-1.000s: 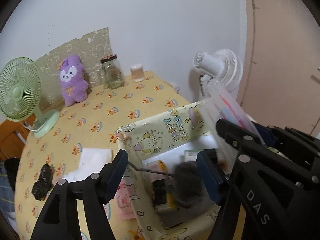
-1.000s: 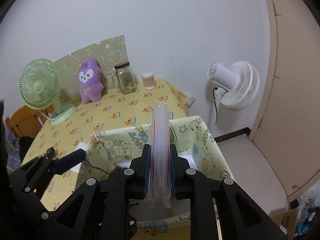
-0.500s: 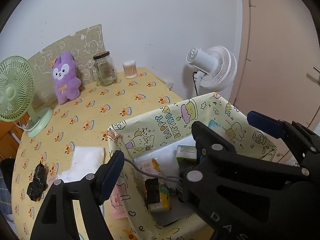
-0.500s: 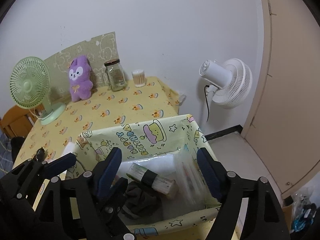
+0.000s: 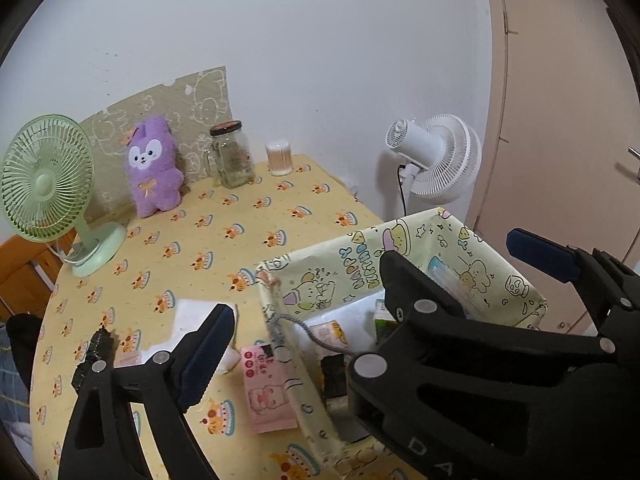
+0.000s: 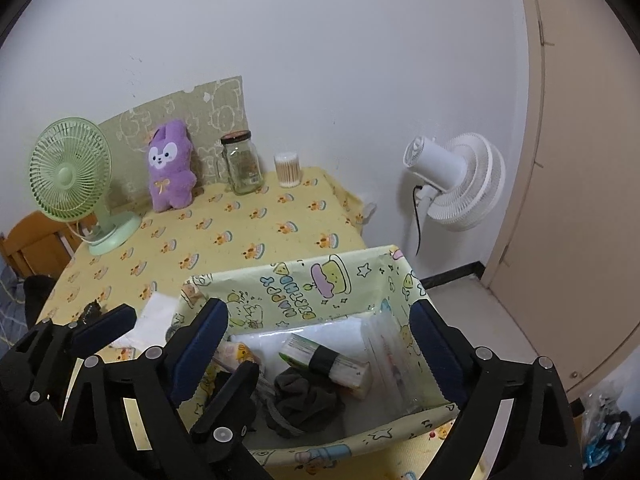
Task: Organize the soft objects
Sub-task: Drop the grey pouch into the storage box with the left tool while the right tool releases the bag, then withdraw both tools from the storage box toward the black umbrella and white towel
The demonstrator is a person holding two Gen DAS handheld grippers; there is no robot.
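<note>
The fabric storage bin (image 6: pixel 320 284) sits at the desk's (image 5: pixel 248 240) front right corner, already holding a dark grey cloth (image 6: pixel 304 396), a clear plastic pouch (image 6: pixel 390 344) leaning on its right wall, a boxed item (image 6: pixel 332 362) and folded white fabric (image 6: pixel 320 330). Outside it, by the desk's left edge, lie a white tissue (image 5: pixel 192 320), a pink packet (image 5: pixel 266 384) and a black crumpled piece (image 5: pixel 94 356); a purple plush rabbit (image 5: pixel 154 168) stands at the back edge.

These remaining things look light and limp. The tissue would probably crush or tear, so a gentle pinch at a raised fold suits it; the plush is squashy and best taken around its body.

A second ago the right gripper (image 6: pixel 320 344) pinched the pouch upright above the bin; now its jaws are spread and empty and the pouch rests inside. The left gripper (image 5: pixel 304 312), jaws spread wide then as now, has drawn back from over the grey cloth, and the right gripper crosses in front of it.
</note>
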